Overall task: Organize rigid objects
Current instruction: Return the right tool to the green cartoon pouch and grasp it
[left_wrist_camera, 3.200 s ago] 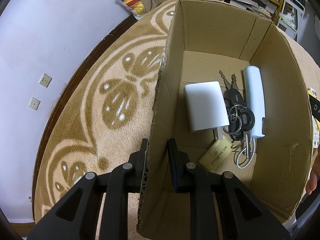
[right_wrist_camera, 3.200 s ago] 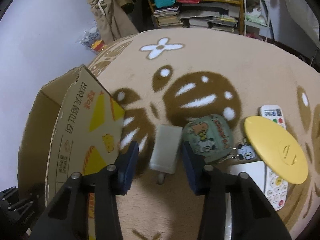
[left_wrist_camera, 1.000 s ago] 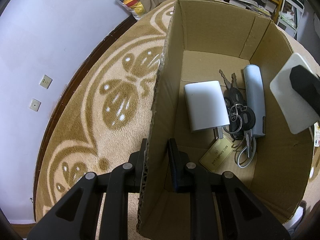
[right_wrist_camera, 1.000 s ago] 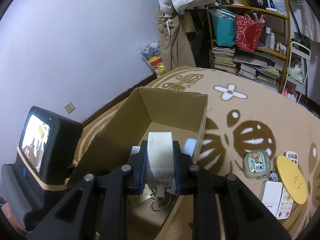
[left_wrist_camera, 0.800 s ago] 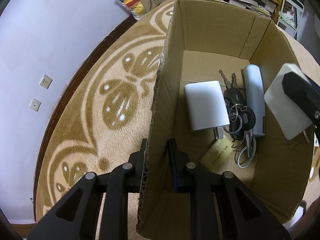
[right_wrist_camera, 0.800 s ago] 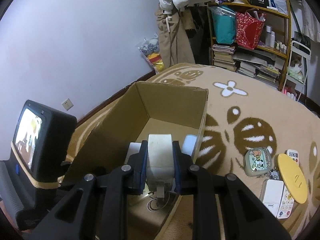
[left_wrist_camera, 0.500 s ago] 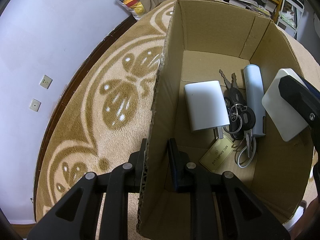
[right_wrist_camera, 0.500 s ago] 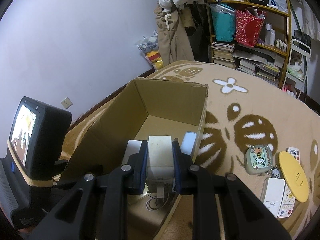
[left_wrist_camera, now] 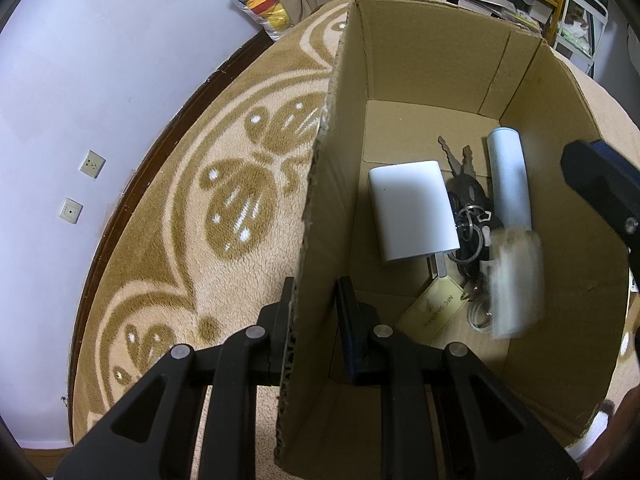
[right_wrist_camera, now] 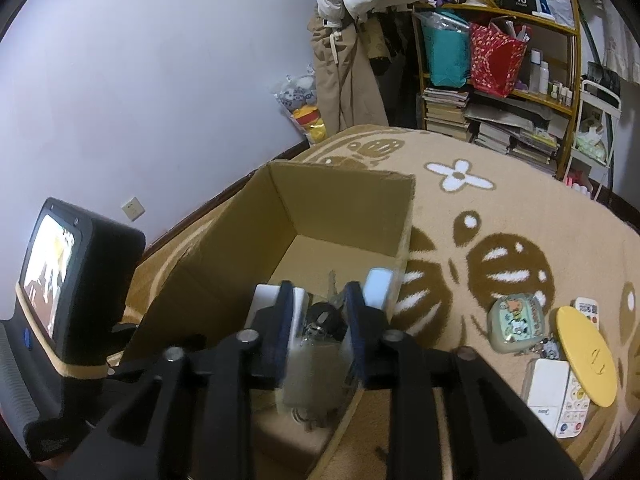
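A cardboard box (left_wrist_camera: 420, 40) stands open on the patterned rug. My left gripper (left_wrist_camera: 316, 292) is shut on its near left wall. Inside lie a white charger (left_wrist_camera: 412, 208), a bunch of keys (left_wrist_camera: 468, 200), a pale blue cylinder (left_wrist_camera: 508, 176) and a gold card (left_wrist_camera: 434, 310). A second white charger (left_wrist_camera: 514, 280) shows blurred in mid-air low inside the box. My right gripper (right_wrist_camera: 320, 312) hangs open above the box (right_wrist_camera: 340, 208), with the blurred charger (right_wrist_camera: 314, 376) free just below its fingers. One right finger (left_wrist_camera: 600, 188) shows over the box's right wall.
On the rug right of the box lie a green cartoon pouch (right_wrist_camera: 518, 322), a yellow disc (right_wrist_camera: 586, 360), a white remote (right_wrist_camera: 572, 408) and a white block (right_wrist_camera: 546, 388). Shelves of books (right_wrist_camera: 500, 120) stand at the back. The left gripper's screen unit (right_wrist_camera: 60, 280) is at the left.
The right gripper carried the second white charger over the box, then opened. The charger has left its fingers and is dropping into the box. The left gripper still holds the wall.
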Demonstrator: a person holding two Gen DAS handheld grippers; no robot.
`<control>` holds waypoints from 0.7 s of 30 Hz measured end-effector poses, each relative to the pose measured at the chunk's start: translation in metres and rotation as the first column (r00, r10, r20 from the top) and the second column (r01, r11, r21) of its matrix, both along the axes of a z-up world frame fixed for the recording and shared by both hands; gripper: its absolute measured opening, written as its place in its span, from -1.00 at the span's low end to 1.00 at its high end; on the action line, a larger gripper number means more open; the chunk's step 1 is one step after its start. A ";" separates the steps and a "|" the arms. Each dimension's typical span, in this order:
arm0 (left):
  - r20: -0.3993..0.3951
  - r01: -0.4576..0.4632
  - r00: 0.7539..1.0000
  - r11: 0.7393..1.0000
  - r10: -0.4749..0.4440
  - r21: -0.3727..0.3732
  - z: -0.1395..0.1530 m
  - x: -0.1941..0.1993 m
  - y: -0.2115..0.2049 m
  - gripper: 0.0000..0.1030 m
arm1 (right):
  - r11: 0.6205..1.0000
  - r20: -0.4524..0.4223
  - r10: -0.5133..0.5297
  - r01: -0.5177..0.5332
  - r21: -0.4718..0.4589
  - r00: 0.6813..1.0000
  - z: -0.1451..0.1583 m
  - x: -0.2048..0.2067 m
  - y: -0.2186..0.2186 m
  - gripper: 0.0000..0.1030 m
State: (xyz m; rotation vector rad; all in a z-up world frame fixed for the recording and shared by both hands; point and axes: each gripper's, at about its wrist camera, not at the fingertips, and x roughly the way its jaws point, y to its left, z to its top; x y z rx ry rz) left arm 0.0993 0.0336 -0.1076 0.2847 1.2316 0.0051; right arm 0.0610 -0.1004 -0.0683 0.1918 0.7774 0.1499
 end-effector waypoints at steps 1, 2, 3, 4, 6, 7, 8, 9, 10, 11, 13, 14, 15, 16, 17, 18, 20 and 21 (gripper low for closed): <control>0.000 0.000 1.000 1.000 0.000 -0.002 0.000 0.000 0.000 -0.63 | 1.000 0.006 -0.001 0.001 0.007 1.000 0.002 -0.001 -0.003 -0.18; -0.001 0.000 1.000 1.000 0.000 -0.002 0.000 0.000 0.000 -0.63 | 1.000 0.011 0.002 -0.002 0.023 1.000 0.004 -0.001 -0.006 -0.10; 0.000 0.000 1.000 1.000 0.000 -0.001 0.000 0.000 0.000 -0.63 | 0.999 0.018 -0.002 0.002 0.036 1.000 0.006 -0.002 -0.010 -0.09; 0.001 0.001 1.000 1.000 -0.001 0.003 0.000 -0.001 0.000 -0.63 | 0.999 0.025 -0.008 0.007 0.045 1.000 0.009 -0.003 -0.014 0.04; 0.001 0.004 1.000 1.000 -0.004 0.008 0.000 -0.001 -0.001 -0.63 | 0.998 0.058 -0.029 0.025 0.060 0.998 0.014 -0.006 -0.023 0.35; 0.003 0.003 1.000 1.000 -0.003 0.008 0.000 -0.001 -0.001 -0.63 | 0.997 0.069 -0.038 0.034 0.064 0.997 0.016 -0.007 -0.028 0.50; 0.001 0.002 1.000 1.000 -0.002 0.005 0.000 -0.001 -0.001 -0.63 | 0.997 0.077 -0.052 0.047 0.064 0.996 0.018 -0.007 -0.033 0.59; 0.001 0.001 1.000 1.000 -0.001 0.004 0.000 -0.001 -0.001 -0.63 | 0.996 0.080 -0.071 0.066 0.062 0.994 0.018 -0.007 -0.038 0.63; 0.001 0.001 1.000 1.000 -0.001 0.004 0.000 -0.001 -0.001 -0.63 | 0.995 0.079 -0.090 0.085 0.060 0.993 0.019 -0.006 -0.042 0.73; 0.001 0.003 1.000 1.000 -0.003 0.006 0.000 -0.001 -0.001 -0.63 | 0.992 0.076 -0.114 0.109 0.060 0.991 0.018 -0.005 -0.049 0.81; 0.001 0.002 1.000 1.000 -0.002 0.007 0.000 -0.001 -0.001 -0.63 | 0.987 0.070 -0.156 0.153 0.052 0.985 0.015 -0.003 -0.060 0.89; 0.001 0.003 1.000 1.000 -0.003 0.008 0.000 -0.001 -0.001 -0.63 | 0.983 0.065 -0.179 0.177 0.038 0.982 0.013 -0.002 -0.067 0.89; 0.001 0.003 1.000 1.000 -0.003 0.007 0.000 -0.001 -0.001 -0.63 | 0.979 0.057 -0.204 0.203 0.025 0.977 0.010 0.000 -0.074 0.89; 0.001 0.002 1.000 1.000 -0.002 0.007 0.000 -0.001 0.000 -0.63 | 0.976 0.051 -0.216 0.215 0.022 0.975 0.007 0.002 -0.079 0.89; 0.001 0.003 1.000 1.000 -0.003 0.008 0.000 -0.001 -0.001 -0.63 | 0.974 0.043 -0.226 0.226 0.025 0.973 0.005 0.004 -0.086 0.89; 0.001 0.002 1.000 1.000 -0.002 0.008 0.000 -0.001 -0.001 -0.63 | 0.970 0.035 -0.241 0.241 0.029 0.970 0.000 0.007 -0.093 0.89; -0.001 -0.001 1.000 1.000 0.001 0.003 0.000 -0.001 0.000 -0.63 | 0.963 0.017 -0.270 0.270 0.027 0.963 -0.007 0.011 -0.105 0.89; -0.002 -0.001 1.000 1.000 0.001 0.001 0.000 -0.001 0.000 -0.63 | 0.958 0.003 -0.284 0.284 0.026 0.959 -0.012 0.014 -0.111 0.89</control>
